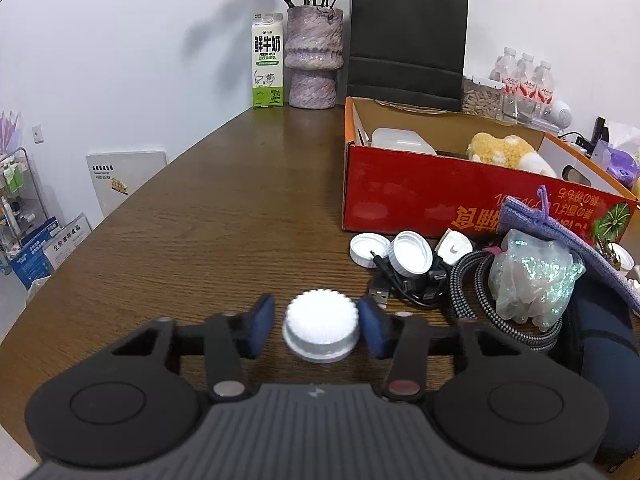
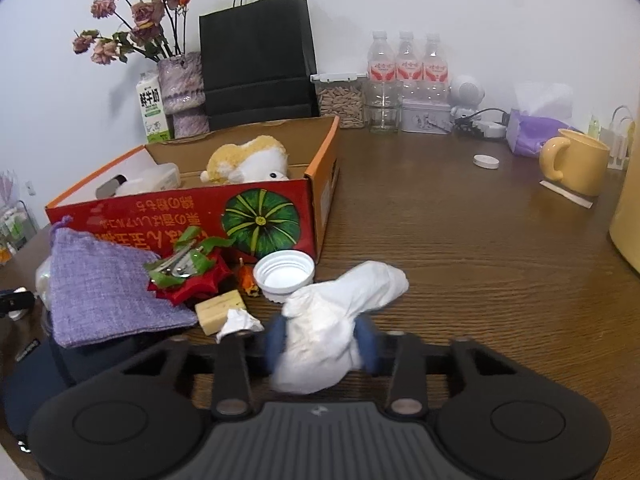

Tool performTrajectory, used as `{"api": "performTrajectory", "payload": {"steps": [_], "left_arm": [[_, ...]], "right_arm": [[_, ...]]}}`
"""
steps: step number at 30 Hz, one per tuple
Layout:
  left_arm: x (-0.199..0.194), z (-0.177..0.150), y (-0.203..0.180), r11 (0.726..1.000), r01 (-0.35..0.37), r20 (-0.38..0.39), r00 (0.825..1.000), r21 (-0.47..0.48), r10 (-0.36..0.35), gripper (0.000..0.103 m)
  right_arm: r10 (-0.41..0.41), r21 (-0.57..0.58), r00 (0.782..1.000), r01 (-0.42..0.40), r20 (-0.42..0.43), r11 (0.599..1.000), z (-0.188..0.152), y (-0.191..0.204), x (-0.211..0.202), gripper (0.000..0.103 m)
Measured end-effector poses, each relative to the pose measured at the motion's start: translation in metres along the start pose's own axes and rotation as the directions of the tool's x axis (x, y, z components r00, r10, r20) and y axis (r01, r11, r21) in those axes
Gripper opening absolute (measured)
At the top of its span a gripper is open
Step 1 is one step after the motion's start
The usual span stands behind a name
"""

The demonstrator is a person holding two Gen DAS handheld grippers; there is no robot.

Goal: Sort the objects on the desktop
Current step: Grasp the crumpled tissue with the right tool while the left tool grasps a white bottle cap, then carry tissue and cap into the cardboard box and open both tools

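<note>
Two grippers engaged: left gripper (image 1: 320, 330) brackets a ribbed white plastic cap (image 1: 321, 332) at lower centre, jaws apart, not touching. Right gripper (image 2: 322, 346) is clamped on crumpled white tissue (image 2: 336, 320). Close squarely on the cap's ribbed sides before lifting.

Plush toy (image 2: 248, 160) half hidden behind red box (image 2: 180, 216) wall.

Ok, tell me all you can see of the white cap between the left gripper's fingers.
The white bottle cap looks like plastic: a ribbed, scalloped round top over a wider flared skirt. It sits closed side up on the wooden table, between the left gripper's blue pads; the right pad seems to touch it, the left stands just apart.
</note>
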State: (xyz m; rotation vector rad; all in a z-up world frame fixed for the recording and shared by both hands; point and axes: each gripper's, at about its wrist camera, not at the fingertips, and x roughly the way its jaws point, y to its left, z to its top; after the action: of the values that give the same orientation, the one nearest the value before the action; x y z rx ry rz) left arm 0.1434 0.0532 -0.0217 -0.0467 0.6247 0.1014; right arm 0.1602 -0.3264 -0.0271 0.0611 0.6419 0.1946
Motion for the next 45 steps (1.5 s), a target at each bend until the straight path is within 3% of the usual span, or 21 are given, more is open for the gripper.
{"api": "performTrajectory", "payload": {"steps": [3, 11, 18, 24, 34, 41, 45], "left_arm": [[-0.001, 0.0, 0.0, 1.0, 0.005, 0.006, 1.0, -0.002, -0.005, 0.041], [-0.011, 0.002, 0.007, 0.999, 0.004, 0.032, 0.999, -0.034, -0.003, 0.041], [-0.03, 0.024, 0.003, 0.999, 0.023, 0.123, 0.992, -0.031, -0.019, 0.041], [-0.038, 0.056, -0.016, 0.998, 0.065, 0.219, 0.974, -0.001, -0.063, 0.041], [-0.006, 0.109, -0.063, 0.99, 0.137, 0.272, 0.952, 0.021, -0.137, 0.041], [0.047, 0.134, -0.087, 0.993, 0.117, 0.23, 0.966, 0.011, -0.116, 0.041], [0.072, 0.129, -0.087, 0.994, 0.106, 0.222, 0.97, -0.006, -0.102, 0.041]], "right_arm": [[0.004, -0.003, 1.0, -0.004, 0.016, 1.0, -0.002, 0.001, -0.004, 0.021], [-0.005, -0.001, 0.998, 0.005, 0.065, 1.0, -0.001, -0.001, -0.021, 0.02], [0.006, -0.022, 0.99, -0.003, 0.144, 1.0, 0.018, 0.007, -0.037, 0.02], [0.05, -0.058, 0.975, -0.038, 0.218, 0.998, 0.05, 0.024, -0.04, 0.02], [0.174, -0.11, 0.958, -0.152, 0.229, 0.982, 0.111, 0.074, 0.008, 0.02], [0.195, -0.124, 0.967, -0.176, 0.163, 0.976, 0.139, 0.099, 0.067, 0.02], [0.206, -0.109, 0.968, -0.192, 0.143, 0.975, 0.136, 0.1, 0.091, 0.02]]}}
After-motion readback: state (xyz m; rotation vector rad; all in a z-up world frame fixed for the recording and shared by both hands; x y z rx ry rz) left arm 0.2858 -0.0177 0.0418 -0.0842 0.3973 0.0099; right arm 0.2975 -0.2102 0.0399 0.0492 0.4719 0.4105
